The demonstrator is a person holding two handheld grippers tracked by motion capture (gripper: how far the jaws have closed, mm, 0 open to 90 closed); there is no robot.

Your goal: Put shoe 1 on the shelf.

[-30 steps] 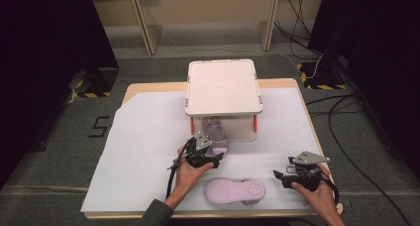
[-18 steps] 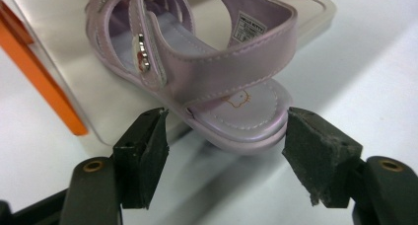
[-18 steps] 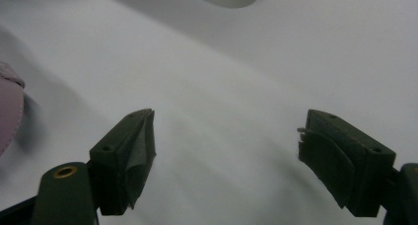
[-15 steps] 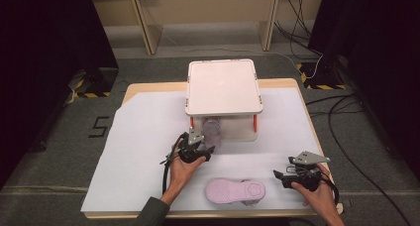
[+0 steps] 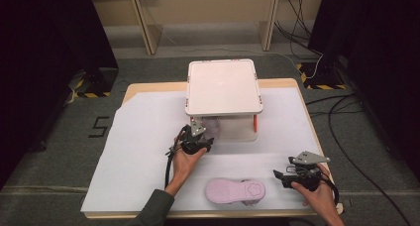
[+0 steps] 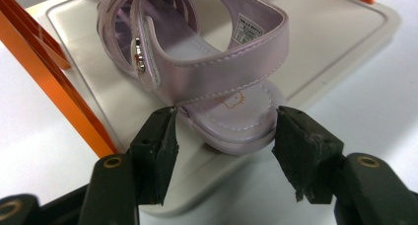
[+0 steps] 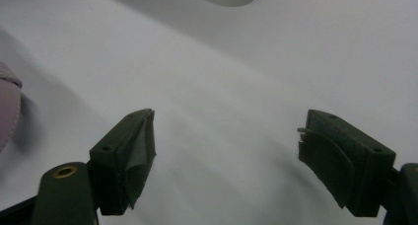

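- Sandal (image 6: 217, 87) heel sits between the left gripper (image 6: 224, 136) pads, which have just been closing; the left pad looks at the sole's edge, the right one apart, no firm clamp.
- It rests on the rack's lower tray (image 6: 320, 42).
- Right gripper (image 7: 224, 161) gapes wide, holding nothing, over white paper (image 7: 222, 87).

Bright even light on the white sheet (image 5: 148, 151), dark surroundings, soft shadows, right close-up perhaps slightly blurred
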